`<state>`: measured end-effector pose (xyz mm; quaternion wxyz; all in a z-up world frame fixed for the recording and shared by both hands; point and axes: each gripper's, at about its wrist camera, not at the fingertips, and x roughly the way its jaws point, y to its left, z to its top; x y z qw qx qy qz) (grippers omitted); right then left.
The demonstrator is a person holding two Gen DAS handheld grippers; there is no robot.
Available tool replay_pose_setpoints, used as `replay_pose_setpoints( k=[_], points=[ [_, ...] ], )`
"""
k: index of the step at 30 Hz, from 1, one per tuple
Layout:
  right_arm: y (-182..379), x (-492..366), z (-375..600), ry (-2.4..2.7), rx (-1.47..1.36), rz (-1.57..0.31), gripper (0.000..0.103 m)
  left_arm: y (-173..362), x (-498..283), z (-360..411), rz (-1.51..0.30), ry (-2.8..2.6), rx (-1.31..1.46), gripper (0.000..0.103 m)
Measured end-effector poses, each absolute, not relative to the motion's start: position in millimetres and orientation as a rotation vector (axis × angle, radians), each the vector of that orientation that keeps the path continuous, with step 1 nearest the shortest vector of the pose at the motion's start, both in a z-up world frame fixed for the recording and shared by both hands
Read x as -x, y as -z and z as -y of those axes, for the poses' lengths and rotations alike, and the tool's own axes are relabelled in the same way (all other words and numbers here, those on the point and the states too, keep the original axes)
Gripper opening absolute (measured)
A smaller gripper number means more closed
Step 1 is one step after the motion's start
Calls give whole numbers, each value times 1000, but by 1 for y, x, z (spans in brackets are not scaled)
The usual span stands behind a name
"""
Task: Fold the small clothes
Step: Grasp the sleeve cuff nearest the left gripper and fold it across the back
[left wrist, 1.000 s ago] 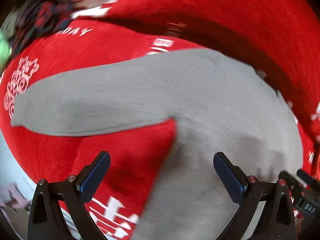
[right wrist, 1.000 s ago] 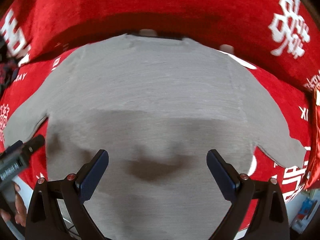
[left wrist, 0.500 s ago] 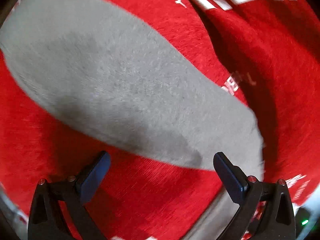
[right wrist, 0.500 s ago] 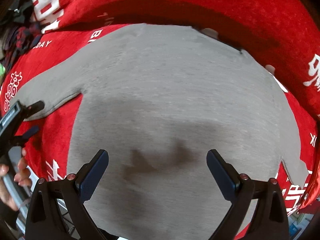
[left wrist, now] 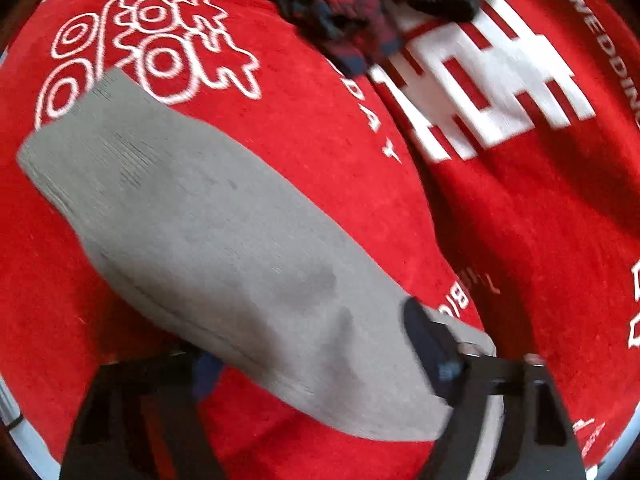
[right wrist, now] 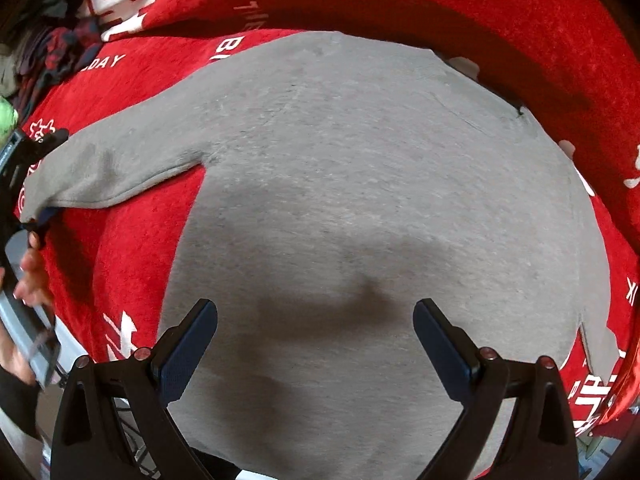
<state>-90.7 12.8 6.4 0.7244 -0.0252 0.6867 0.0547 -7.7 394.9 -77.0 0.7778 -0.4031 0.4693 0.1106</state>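
A grey sweater lies flat, front down, on a red printed cloth. Its left sleeve runs slantwise through the left wrist view. My left gripper straddles that sleeve and its jaws are closing. One finger rests on top of the fabric and the other is half hidden under the sleeve's edge. The pads stand well apart. In the right wrist view the left gripper sits at the sleeve's end, held by a hand. My right gripper hangs open above the sweater's lower body, holding nothing.
A heap of dark plaid and black clothes lies at the far end of the cloth, also seen as a heap at upper left. The sweater's other sleeve points to the lower right. The cloth rises into a backrest behind the collar.
The left gripper swung from the sweater's body out along the left sleeve, rolled, and its jaws narrowed around the sleeve. The right gripper drifted sideways over the sweater and stayed open.
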Motion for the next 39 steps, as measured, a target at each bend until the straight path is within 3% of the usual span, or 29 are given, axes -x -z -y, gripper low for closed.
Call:
replay_pose_setpoints(
  k=[1,3,5,15,24,31,39],
  points=[
    [-6,91,-14,-121,54,-1517,99,77,7,-399,-1017,-254,862,57],
    [-5,91,-15,-120,49,-1520,99,78,9,-406,-1034,-283,827,21],
    [-5,92,-17,-120,45,-1525,99,81,11,-411,-1035,-255,823,11],
    [-17,100,-1,-79,-12,-1499,99,9,-4,-353,-914,36,586,11],
    [-31,113,68,43,-165,-1461,99,-57,-39,-187,-878,430,400,11],
    [-25,124,154,178,-264,-1449,99,-29,-23,-30,-1020,659,225,11],
    [-2,136,211,246,-335,-1481,99,10,-10,-2,-1184,560,155,11]
  ],
)
